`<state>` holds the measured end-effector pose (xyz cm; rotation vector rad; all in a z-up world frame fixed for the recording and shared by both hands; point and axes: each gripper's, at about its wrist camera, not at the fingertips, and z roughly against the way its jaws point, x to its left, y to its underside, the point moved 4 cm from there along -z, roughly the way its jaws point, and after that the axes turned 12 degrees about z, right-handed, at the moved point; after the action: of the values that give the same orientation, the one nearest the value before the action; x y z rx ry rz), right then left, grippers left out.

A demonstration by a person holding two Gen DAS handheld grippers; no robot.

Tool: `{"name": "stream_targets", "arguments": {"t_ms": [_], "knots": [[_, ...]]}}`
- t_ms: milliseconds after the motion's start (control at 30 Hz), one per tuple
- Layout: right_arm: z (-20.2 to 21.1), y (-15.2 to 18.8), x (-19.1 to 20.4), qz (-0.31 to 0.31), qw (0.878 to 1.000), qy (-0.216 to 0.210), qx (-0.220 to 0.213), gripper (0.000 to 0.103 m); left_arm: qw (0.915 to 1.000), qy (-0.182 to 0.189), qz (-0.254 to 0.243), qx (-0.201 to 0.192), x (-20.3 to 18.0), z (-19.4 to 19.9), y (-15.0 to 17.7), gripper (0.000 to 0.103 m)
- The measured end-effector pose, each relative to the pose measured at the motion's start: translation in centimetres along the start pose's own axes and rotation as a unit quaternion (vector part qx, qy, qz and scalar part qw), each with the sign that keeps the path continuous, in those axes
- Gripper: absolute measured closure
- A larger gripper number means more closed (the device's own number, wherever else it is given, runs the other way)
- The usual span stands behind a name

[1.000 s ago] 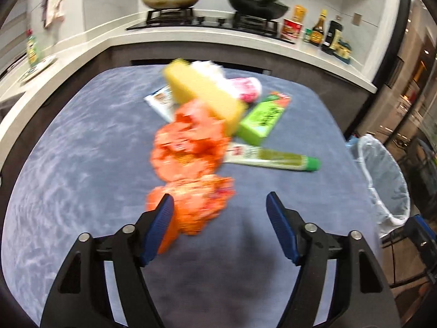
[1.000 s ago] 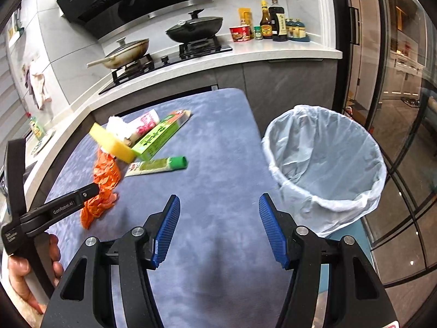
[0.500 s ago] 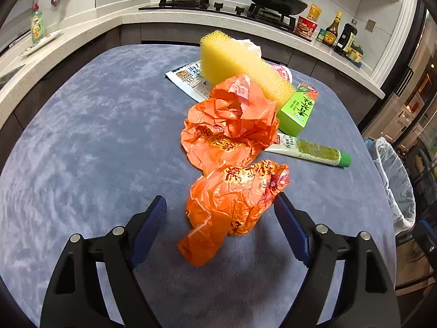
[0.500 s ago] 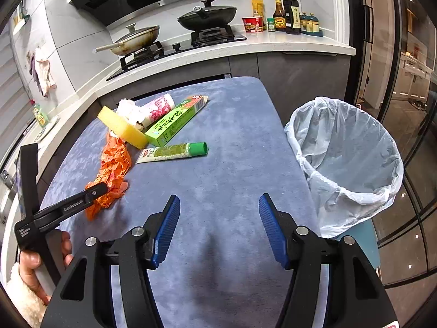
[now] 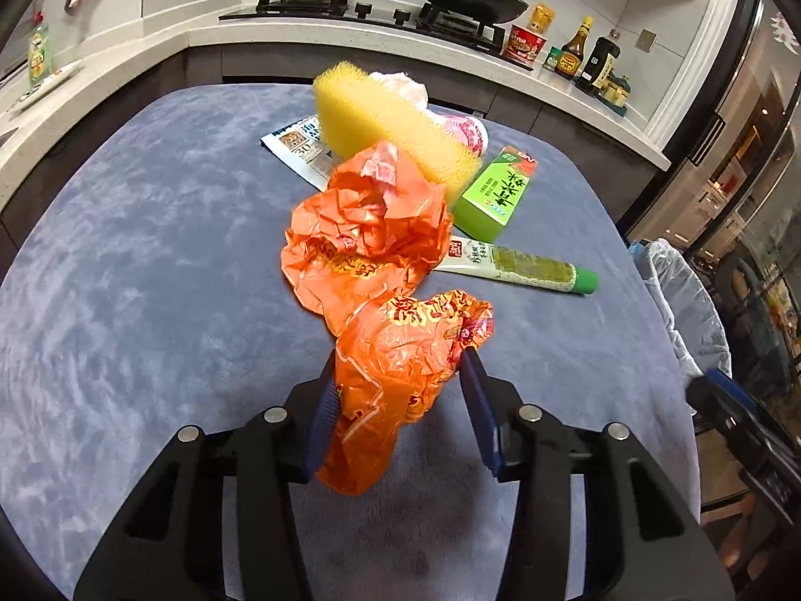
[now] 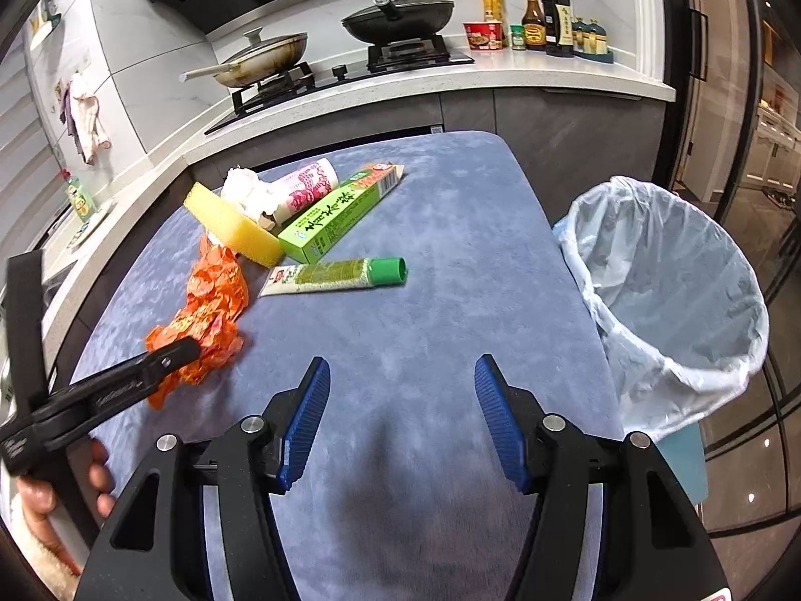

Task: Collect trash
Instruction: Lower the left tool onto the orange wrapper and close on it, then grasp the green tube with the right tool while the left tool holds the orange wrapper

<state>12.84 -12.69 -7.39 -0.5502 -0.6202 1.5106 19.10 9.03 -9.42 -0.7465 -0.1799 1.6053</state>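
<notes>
Finish closing the left gripper (image 5: 395, 395) squarely on the orange wrapper (image 5: 400, 365) lying on the blue table (image 5: 125, 275), catching its bulk not a loose flap, keeping the empty, parted right gripper (image 6: 400, 420) clear.

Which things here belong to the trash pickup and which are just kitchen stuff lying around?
Part of the job:
- orange wrapper, left gripper closing around it
- yellow sponge
- green box
- green-capped tube
- lined bin

Just there:
- pans on the stove
- sauce bottles
- right gripper, empty
</notes>
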Motion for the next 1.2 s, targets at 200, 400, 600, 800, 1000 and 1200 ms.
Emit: {"name": "stream_targets", "arguments": {"t_ms": [200,400,600,800,1000,1200], "knots": [[-2.3,-1.7,-0.1,0.016,1.0,-0.008,-0.002,0.045,0.9999,0.002,0.008,-0.006,0.3,1.3,-0.7,0.06],[-5.7,-3.9,-0.6,0.02,0.999,-0.027,0.002,0.045,0.9999,-0.003,0.011,-0.01,0.4,1.4,-1.7,0.06],[-9.0,-6.6,-0.4,0.036,0.998,-0.049,0.0,0.045,0.9995,-0.027,0.016,0.001,1.0,-0.2,-2.2,0.06],[-12.0,-8.1,0.3,0.049,0.995,-0.082,0.013,0.045,0.9991,-0.033,0.027,0.006,1.5,-1.0,-2.8,0.06],[-12.9,-7.2,1.5,0.075,0.99,-0.114,0.04,0.045,0.9986,-0.037,0.037,0.003,2.2,-1.3,-3.5,0.059],[-10.6,-5.3,3.9,0.115,0.982,-0.139,0.051,0.043,0.9984,-0.034,0.045,0.007,2.6,-1.3,-3.4,0.059]]}}
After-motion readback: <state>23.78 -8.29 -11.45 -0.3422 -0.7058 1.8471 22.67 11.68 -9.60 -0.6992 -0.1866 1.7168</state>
